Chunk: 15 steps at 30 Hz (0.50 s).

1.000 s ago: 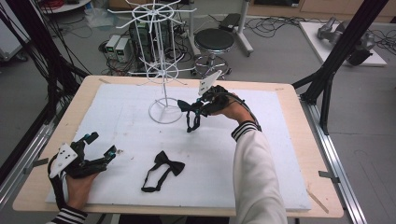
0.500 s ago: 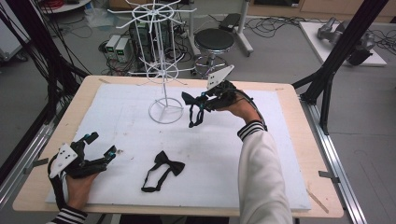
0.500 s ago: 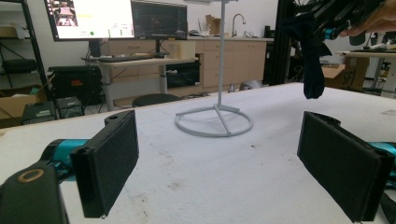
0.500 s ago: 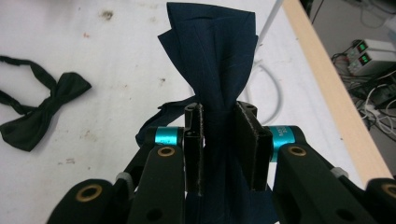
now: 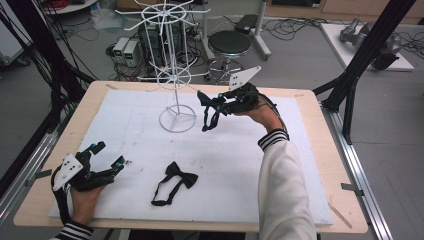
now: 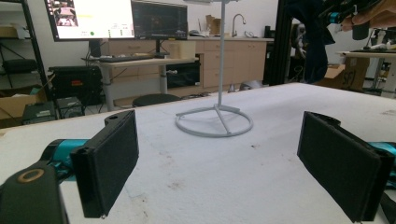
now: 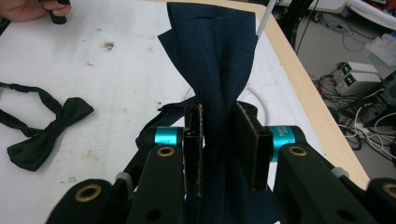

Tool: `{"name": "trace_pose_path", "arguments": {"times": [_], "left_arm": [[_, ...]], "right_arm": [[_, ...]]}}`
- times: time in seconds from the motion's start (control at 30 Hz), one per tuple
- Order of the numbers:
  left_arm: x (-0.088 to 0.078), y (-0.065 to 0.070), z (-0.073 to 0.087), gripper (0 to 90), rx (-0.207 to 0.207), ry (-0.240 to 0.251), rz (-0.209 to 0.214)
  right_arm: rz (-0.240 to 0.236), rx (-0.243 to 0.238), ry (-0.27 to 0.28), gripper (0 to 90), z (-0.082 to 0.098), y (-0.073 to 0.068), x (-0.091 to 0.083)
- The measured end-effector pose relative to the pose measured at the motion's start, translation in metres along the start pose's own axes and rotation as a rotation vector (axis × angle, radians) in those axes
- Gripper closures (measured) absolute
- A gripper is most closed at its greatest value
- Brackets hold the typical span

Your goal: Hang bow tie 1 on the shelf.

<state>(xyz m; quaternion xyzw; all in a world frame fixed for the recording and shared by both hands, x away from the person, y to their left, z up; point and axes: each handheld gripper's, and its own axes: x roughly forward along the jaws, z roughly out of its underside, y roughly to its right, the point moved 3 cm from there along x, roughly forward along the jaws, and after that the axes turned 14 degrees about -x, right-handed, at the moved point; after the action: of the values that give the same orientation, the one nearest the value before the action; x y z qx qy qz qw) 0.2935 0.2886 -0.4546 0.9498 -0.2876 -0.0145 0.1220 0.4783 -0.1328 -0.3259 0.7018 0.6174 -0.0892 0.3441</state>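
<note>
Right gripper is clamped on a dark navy bow tie, held up off the table near the far edge, just right of the white wire stand. In the right gripper view the bow tie sits pinched at its middle between the two pads, fabric fanning out above and below the grip. Its strap hangs down in a loop, clear of the white foam sheet.

Left gripper rests by the near left corner of the sheet, hand on the table, jaws wide apart with nothing between them (the left gripper view shows both pads with bare foam in the gap, and the stand's ring base farther ahead).

Second bow tie, black, lies flat on the sheet near the near edge, about the middle, strap curled to its left. It lies well apart from both grippers. In the right gripper view it shows at the left.
</note>
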Motion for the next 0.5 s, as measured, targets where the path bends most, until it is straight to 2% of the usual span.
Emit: {"name": "trace_pose_path", "arguments": {"times": [0.07, 0.23, 0.5], "left_arm": [[0.000, 0.000, 0.000, 13.0, -0.001, 0.003, 0.000], [0.000, 0.000, 0.000, 13.0, 0.000, 0.001, -0.001], [0.000, 0.000, 0.000, 13.0, 0.001, 0.000, -0.001]], "right_arm": [[-0.003, 0.013, -0.003, 73.8, 0.000, -0.001, -0.003], [-0.002, -0.004, 0.006, 73.8, -0.002, -0.002, -0.007], [0.028, -0.003, 0.023, 73.8, -0.003, -0.001, -0.018]]}}
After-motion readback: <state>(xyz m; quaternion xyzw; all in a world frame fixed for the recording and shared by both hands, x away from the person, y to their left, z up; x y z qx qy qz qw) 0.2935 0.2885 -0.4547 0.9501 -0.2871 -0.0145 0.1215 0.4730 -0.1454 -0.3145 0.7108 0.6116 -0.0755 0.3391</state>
